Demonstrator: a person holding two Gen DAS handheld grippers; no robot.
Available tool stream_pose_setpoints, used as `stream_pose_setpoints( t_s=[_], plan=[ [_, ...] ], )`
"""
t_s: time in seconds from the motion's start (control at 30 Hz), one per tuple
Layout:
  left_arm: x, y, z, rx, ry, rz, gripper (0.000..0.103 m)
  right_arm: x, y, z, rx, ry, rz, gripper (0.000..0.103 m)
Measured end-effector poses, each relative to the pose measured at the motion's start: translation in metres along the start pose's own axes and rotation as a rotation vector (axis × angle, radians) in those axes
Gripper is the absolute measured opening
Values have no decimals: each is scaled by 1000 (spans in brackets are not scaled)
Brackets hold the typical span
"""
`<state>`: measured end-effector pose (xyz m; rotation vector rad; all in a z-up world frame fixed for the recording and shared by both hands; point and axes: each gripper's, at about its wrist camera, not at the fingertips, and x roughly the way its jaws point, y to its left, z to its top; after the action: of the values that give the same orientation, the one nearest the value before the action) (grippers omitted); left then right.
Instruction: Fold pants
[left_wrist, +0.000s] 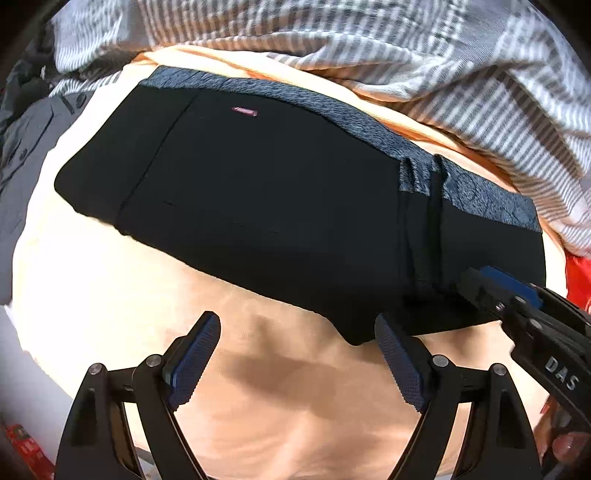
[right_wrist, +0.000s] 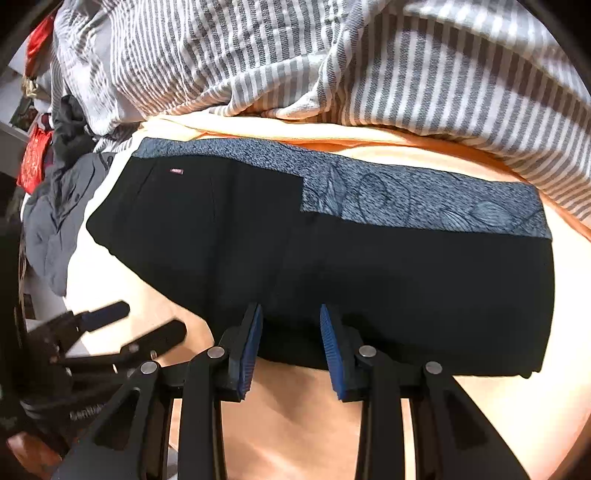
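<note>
Orange bed sheet (right_wrist: 295, 424) carries everything; striped duvet (right_wrist: 369, 66) bunched along the far side of the pants, grey shirt (right_wrist: 55, 229) crumpled just off their left end. Black pants (right_wrist: 332, 266) lie flat on the sheet, already folded into a long band, with the blue patterned panel (right_wrist: 424, 199) along the far edge and the small red label (left_wrist: 244, 110) near the left end. Right gripper (right_wrist: 291, 328) sits at the pants' near edge, jaws moderately apart, tips over the black fabric, nothing pinched as far as I can see. Left gripper (left_wrist: 297, 336) hovers over bare sheet just short of the near edge, jaws wide, empty. Risk from here: right jaws close on the top layer only, so a lift peels the fold open instead of carrying the stack; with the left not gripping, the unsupported end would sag and skew, or drag into the shirt
</note>
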<state>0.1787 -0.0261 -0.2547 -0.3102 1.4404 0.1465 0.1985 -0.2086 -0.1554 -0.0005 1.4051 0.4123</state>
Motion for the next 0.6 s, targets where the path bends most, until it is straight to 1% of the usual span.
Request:
stream_pose_setpoints(
  t_s=[0.1,0.17,0.2,0.23,0.27,0.37,0.43,0.53,0.6],
  plan=[
    [1,12,0,-22,1,-20,86,17,-1,3,37,26,10,36],
    [2,21,-2,-27,2,-24,86,43,-12,0,111,100,16,36],
    [1,25,-3,-30,2,-24,86,47,-16,-2,132,100,26,36],
    [1,32,-3,-40,-3,-26,86,46,-19,-2,157,74,46,36],
    [0,38,-3,-55,-9,-30,86,46,-20,-2,167,77,52,36],
    [3,58,0,-116,-5,-39,86,48,-14,1,136,100,34,36],
    [5,72,4,-166,-7,-44,86,49,-8,5,109,122,17,42],
    [4,86,12,-207,-39,-37,86,53,-1,9,95,136,4,51],
    [2,98,17,-236,-66,-36,86,55,4,10,76,137,-12,55]
  ],
)
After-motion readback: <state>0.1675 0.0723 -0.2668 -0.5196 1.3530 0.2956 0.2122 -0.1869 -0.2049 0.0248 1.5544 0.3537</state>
